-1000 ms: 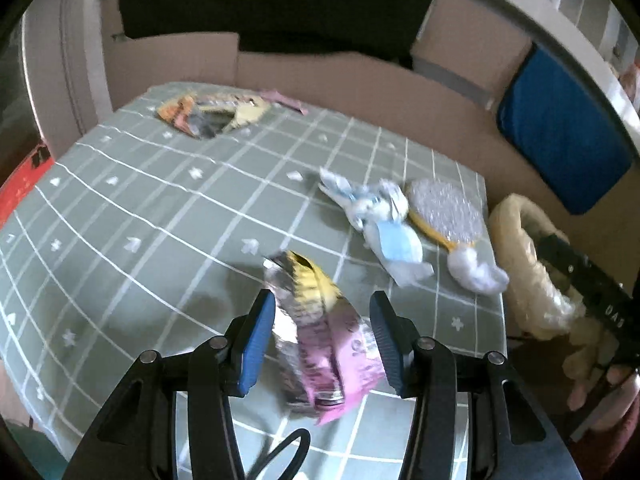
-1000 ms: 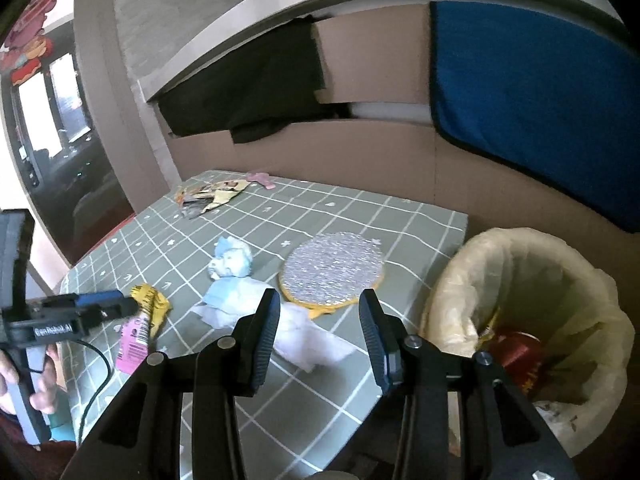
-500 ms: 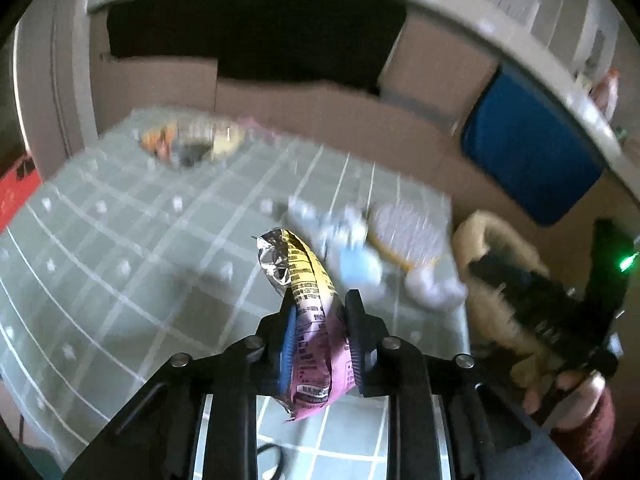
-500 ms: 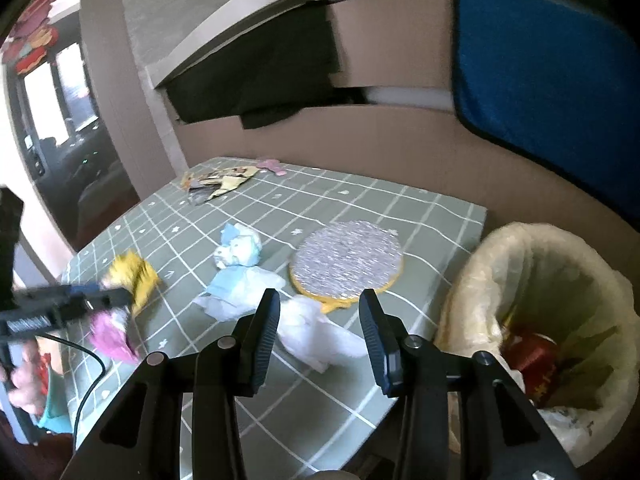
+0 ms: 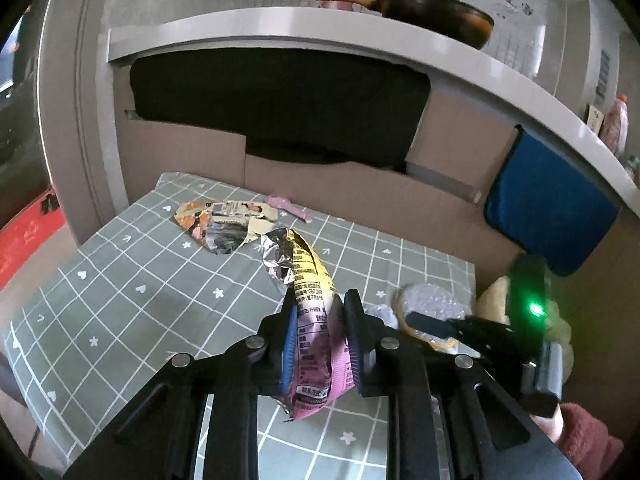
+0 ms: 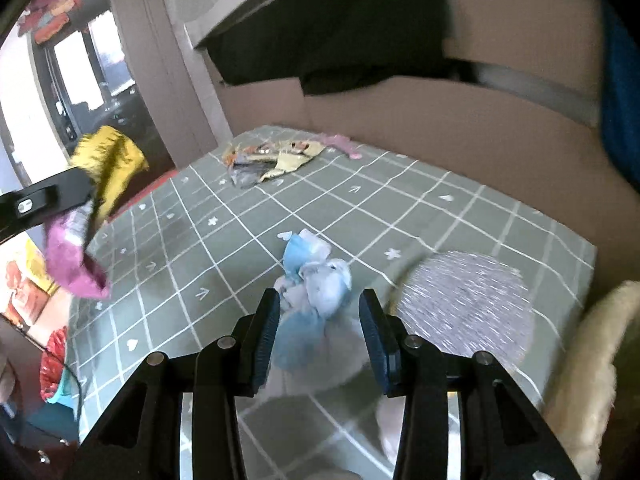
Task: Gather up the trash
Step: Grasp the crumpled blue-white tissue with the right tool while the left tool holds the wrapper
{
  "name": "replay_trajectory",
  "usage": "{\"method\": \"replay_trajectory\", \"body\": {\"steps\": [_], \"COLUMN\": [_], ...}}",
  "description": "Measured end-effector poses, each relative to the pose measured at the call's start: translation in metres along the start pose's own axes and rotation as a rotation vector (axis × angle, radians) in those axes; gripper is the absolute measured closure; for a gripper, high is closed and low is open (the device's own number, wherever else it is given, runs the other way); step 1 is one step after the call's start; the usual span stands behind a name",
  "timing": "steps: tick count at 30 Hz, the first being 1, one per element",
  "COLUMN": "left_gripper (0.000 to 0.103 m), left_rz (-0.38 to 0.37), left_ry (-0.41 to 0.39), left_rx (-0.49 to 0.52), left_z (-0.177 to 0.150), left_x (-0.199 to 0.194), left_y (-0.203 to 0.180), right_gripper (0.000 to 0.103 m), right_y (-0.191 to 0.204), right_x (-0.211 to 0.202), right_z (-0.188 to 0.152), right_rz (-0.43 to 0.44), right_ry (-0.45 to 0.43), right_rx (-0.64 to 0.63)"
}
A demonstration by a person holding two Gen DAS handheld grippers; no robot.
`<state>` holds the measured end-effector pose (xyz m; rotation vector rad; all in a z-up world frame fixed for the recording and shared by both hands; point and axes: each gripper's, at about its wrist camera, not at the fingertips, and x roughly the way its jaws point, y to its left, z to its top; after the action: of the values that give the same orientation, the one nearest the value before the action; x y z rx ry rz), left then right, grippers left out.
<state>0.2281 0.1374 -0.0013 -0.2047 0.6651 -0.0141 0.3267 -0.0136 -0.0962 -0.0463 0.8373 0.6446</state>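
Clamped now between the blue pads of the left gripper: a yellow-and-pink snack wrapper, foil end up, lifted clear of the grey-green checked tablecloth. A second ago lying flat on the cloth between wide-open jaws; since then squeezed narrow and raised. In the right wrist view, seen at far left as a yellow and pink bundle hanging in the air off the table's left edge.

Further right, far end of the table: a torn orange-and-cream wrapper with a small pink scrap just beside it, both near the cardboard wall along the back edge. Open cloth between these and the grippers.

Middle, right wrist view: right gripper with jaws standing well apart, gripping nothing. Between and just beyond its pads, a crumpled blue-and-white tissue wad, resting on the cloth. Earlier framed a white scrap nearer the disc; now shifted leftward over the tissue. Pads possibly not yet touching it; motion blur makes this hard to judge.

Right of the tissue: a round silvery disc lying flat, close to the table's right edge. Beyond that edge, at far right, the pale liner of a trash bin, rim only in view. In the left wrist view, a red sleeve at lower right behind the right gripper's body.
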Motion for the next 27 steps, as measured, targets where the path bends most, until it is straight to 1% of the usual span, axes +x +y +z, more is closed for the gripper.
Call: {"method": "replay_trajectory", "body": {"steps": [3, 5, 8, 9, 10, 11, 14, 18, 22, 27], "left_gripper": [0.080, 0.080, 0.080, 0.080, 0.080, 0.080, 0.080, 0.080, 0.080, 0.080], "left_rz": [-0.003, -0.007, -0.014, -0.015, -0.016, -0.015, -0.006, 0.003, -0.007, -0.041], "left_ry": [0.015, 0.020, 0.028, 0.027, 0.025, 0.022, 0.013, 0.010, 0.010, -0.002], "left_rx": [0.001, -0.002, -0.005, -0.004, 0.002, 0.007, 0.021, 0.025, 0.041, 0.073], "left_z": [-0.005, -0.005, -0.007, -0.008, -0.009, -0.009, -0.009, -0.008, -0.005, 0.002], "left_x": [0.004, 0.008, 0.012, 0.013, 0.014, 0.014, 0.016, 0.020, 0.024, 0.029], "left_y": [0.003, 0.006, 0.007, 0.005, 0.004, 0.003, -0.001, -0.008, -0.019, -0.044], "right_gripper": [0.064, 0.060, 0.060, 0.061, 0.070, 0.070, 0.071, 0.072, 0.072, 0.072], "right_y": [0.004, 0.001, -0.004, -0.006, -0.007, -0.007, -0.008, -0.016, -0.027, -0.039], "right_x": [0.021, 0.032, 0.037, 0.035, 0.031, 0.027, 0.015, -0.009, -0.044, -0.089], "right_z": [0.002, 0.003, 0.001, 0.000, -0.001, -0.001, -0.001, -0.001, 0.003, 0.006], "right_rz": [-0.036, -0.007, 0.017, 0.015, 0.011, 0.006, -0.036, -0.032, -0.025, -0.090], "right_ry": [0.037, 0.075, 0.100, 0.094, 0.079, 0.068, 0.052, 0.013, -0.067, -0.160], "right_rx": [-0.014, -0.003, 0.016, 0.021, 0.020, 0.016, 0.005, 0.044, 0.097, 0.110]}}
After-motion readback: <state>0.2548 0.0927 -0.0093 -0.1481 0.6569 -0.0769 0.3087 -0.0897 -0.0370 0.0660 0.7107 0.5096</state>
